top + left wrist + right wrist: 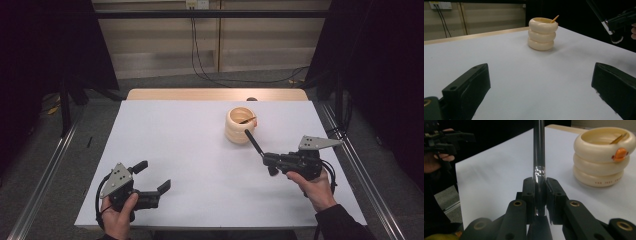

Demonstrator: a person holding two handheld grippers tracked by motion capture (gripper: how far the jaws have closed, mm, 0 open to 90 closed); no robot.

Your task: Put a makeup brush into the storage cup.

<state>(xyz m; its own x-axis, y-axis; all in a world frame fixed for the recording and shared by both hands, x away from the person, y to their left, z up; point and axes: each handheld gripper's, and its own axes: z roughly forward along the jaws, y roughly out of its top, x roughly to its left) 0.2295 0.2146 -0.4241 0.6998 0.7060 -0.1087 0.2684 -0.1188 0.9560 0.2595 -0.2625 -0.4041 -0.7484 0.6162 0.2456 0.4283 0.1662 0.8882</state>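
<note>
Brush [539, 157] handle's far end is cropped above right gripper [539, 192].

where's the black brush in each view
High view: the brush sits right of centre, clamped in the right gripper, handle slanting up-left towards the cream holder.
Left gripper view: top right corner, bristles hanging down.
Right gripper view: centre, handle rising between the jaws.
Shared landmark: the cream holder with its thin stick.

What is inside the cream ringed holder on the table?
A thin orange-tan stick leans against the inner rim of the cream ringed holder, its tip poking above it. The stick's lower end and the holder's bottom are hidden by its wall.
</note>
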